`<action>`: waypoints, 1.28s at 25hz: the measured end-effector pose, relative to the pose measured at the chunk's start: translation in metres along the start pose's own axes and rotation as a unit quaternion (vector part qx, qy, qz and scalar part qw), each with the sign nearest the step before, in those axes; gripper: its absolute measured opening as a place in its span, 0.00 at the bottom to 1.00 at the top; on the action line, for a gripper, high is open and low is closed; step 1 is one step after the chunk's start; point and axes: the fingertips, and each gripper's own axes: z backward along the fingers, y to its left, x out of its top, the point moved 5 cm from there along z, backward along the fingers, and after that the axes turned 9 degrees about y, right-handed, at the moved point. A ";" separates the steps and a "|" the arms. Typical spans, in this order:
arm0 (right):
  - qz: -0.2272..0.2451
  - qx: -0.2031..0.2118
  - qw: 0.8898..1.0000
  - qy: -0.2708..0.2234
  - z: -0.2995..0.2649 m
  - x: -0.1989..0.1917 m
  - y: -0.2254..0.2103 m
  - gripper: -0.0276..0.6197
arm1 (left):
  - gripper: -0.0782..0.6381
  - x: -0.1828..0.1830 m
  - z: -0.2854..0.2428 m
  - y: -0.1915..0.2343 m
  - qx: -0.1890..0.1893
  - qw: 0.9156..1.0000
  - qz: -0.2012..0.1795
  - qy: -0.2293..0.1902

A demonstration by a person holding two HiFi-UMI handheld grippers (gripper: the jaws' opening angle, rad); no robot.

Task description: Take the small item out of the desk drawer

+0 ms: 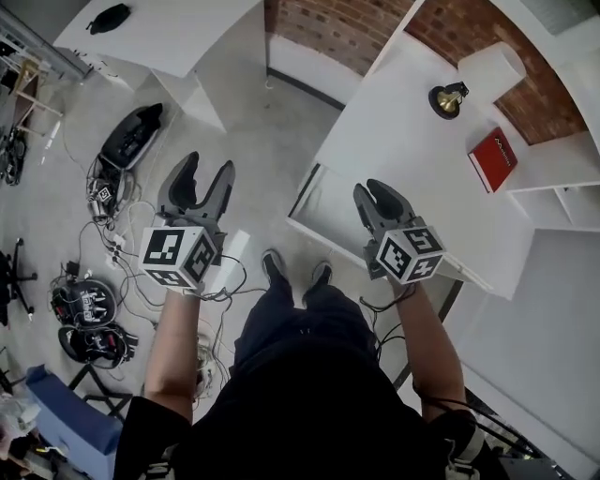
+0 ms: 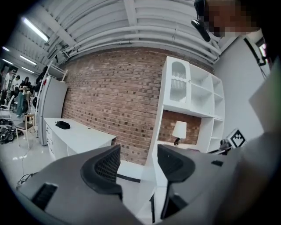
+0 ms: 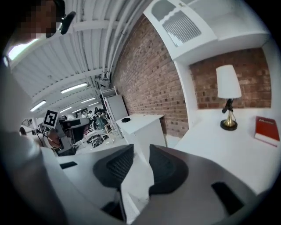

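Over the grey floor, left of the person's dark trouser legs: left gripper (image 1: 206, 173), jaws spread wide, nothing between the pads. Only brick wall (image 2: 109, 101) and white shelving (image 2: 193, 96) visible through the gap in the left gripper view. Behind the jaws, a marker cube (image 1: 178, 255) with black-and-white squares.

Above the front of the open drawer (image 1: 328, 202): right gripper (image 1: 377, 199), jaws a narrow gap apart, pressing on nothing. Only a white edge showing between the pads in the right gripper view. Second marker cube (image 1: 410, 253) just behind those jaws.

Under the near-left corner of the white desk (image 1: 403, 141): drawer pulled out, pale inside. Small item: cannot be made out in any view.

On the desk top, well apart from the drawer: brass-based lamp (image 1: 448, 98) with a white shade, standing upright, and a red book (image 1: 493, 159) lying flat near the shelves. White lettering on the book cover, too small to read.

At the far left: second white desk (image 1: 159, 33) with a black object (image 1: 108, 17) on top. On the floor beside the left arm: tangled cables (image 1: 112, 244) and black round objects (image 1: 82, 305) bearing white print, not legible.
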 end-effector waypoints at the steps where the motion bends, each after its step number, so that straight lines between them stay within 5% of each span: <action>1: -0.011 0.009 1.000 0.014 -0.009 -0.009 -0.002 0.22 | 0.45 -0.003 -0.006 0.001 0.001 1.000 0.000 0.006; 14: -0.041 0.081 0.975 0.203 -0.124 -0.140 -0.053 0.22 | 0.45 -0.063 -0.069 0.007 0.031 0.995 0.025 0.096; 24: -0.036 0.076 0.942 0.324 -0.201 -0.210 -0.086 0.30 | 0.45 -0.131 -0.102 0.028 0.036 0.984 0.050 0.164; 32: -0.048 0.066 0.925 0.370 -0.255 -0.253 -0.103 0.30 | 0.45 -0.157 -0.114 0.053 0.041 0.980 0.062 0.187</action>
